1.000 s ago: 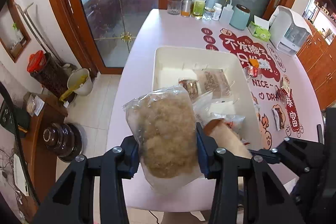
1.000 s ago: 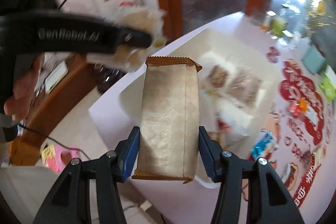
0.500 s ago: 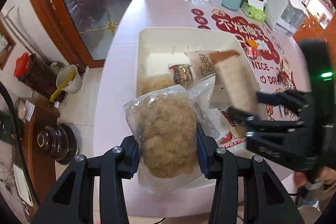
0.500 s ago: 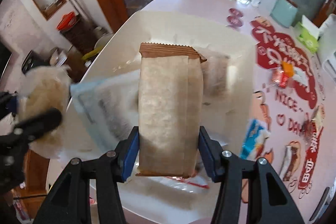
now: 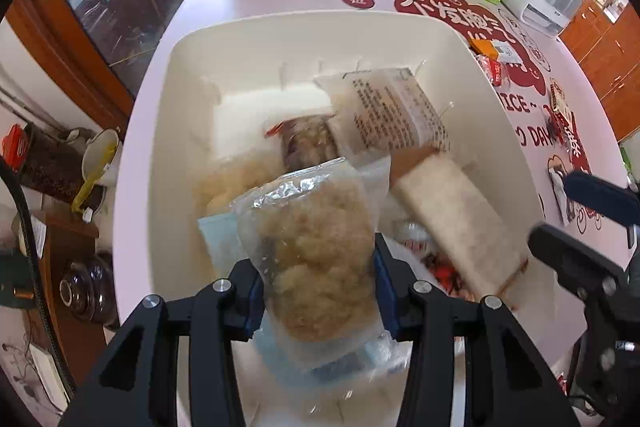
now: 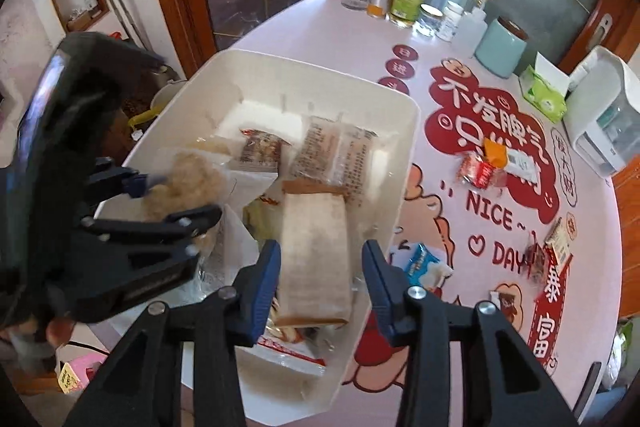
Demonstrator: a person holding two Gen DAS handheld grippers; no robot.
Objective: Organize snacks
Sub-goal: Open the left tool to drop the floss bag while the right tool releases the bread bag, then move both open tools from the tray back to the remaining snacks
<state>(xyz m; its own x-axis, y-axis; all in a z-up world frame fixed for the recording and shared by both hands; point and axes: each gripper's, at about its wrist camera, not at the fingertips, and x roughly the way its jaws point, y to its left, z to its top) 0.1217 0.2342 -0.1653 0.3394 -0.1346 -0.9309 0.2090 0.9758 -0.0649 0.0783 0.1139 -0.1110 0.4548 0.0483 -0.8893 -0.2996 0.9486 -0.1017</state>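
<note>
Dropping snacks into the white bin [image 6: 404, 163] — the right gripper [image 6: 318, 269] stands released around the brown packet [image 6: 314, 259]. The left gripper [image 5: 318, 291] clenches the floss bag [image 5: 316, 247]; next, I judge, it lowers and lets go.

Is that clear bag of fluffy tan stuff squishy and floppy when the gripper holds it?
Probably squishy: the clear plastic bag of fluffy tan shreds bulges between the left gripper pads. Likely light, since the filling looks airy. Its crinkled top stands up unsupported, so it seems only mildly floppy.
</note>
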